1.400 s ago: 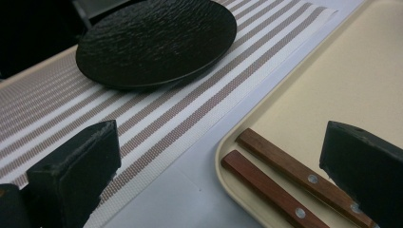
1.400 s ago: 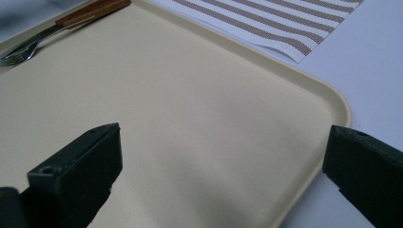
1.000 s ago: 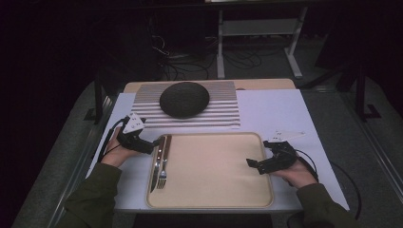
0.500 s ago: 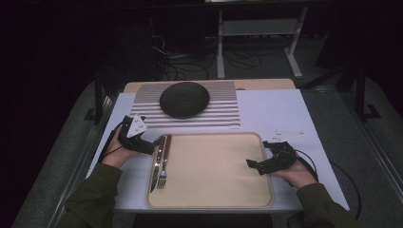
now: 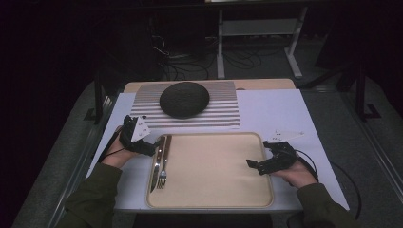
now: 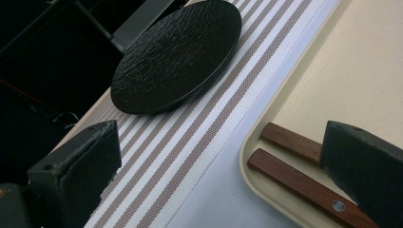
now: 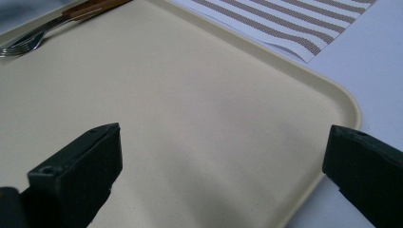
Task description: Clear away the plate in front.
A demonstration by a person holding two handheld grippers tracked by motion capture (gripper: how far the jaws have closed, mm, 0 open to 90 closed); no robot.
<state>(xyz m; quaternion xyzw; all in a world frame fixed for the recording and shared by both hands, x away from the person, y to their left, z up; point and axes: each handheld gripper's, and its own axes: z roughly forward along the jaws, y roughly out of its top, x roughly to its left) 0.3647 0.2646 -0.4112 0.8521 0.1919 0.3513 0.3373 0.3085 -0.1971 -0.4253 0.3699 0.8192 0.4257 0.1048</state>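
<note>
Reaching in from the tray's left edge, the left gripper (image 5: 151,148) stood with its jaws spread wide and held nothing. In its own view the wooden handles of the knife (image 6: 304,185) and fork (image 6: 292,142) lay just beside its right jaw, near the tray's corner, and were not between the jaws. From above, the knife (image 5: 155,167) and fork (image 5: 164,164) lay side by side along the left rim of the tray (image 5: 214,206), handles pointing away from the person. Across the tray, the right gripper (image 5: 253,165) hovered over the right rim, jaws likewise wide apart and empty, the bare tray (image 7: 199,118) below them. Beyond the tray, a dark plate (image 5: 184,99) sat on a striped mat (image 5: 223,111), well apart from both grippers.
</note>
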